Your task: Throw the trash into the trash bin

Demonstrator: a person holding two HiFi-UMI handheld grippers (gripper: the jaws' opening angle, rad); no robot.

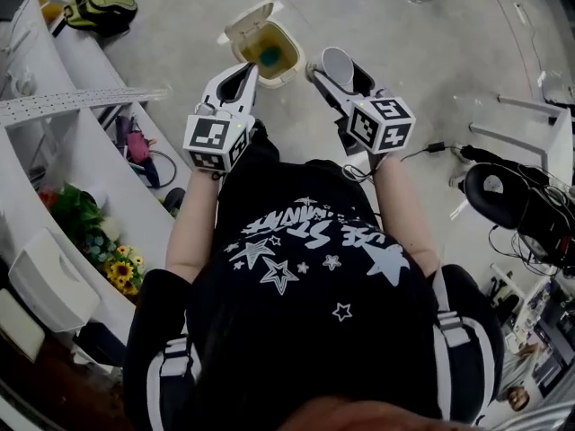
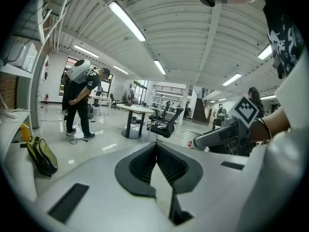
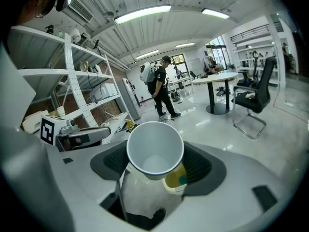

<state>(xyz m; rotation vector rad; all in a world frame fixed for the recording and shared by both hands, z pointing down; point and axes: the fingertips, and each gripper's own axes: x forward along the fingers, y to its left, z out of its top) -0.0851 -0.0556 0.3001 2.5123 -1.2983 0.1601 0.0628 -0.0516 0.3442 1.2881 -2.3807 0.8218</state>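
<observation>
A white paper cup sits crosswise between the jaws of my right gripper, its open mouth facing the camera; the gripper is shut on it. In the head view the cup and right gripper hang just right of the trash bin. The bin stands on the floor with its lid up, a yellowish liner and something teal inside. Part of the bin shows below the cup. My left gripper is near the bin's near-left side, its jaws shut with nothing in them.
White shelving runs along the left, with flowers and a green-black backpack on the floor beside it. A black chair and cables lie at the right. A person wearing a backpack stands farther off, near tables and office chairs.
</observation>
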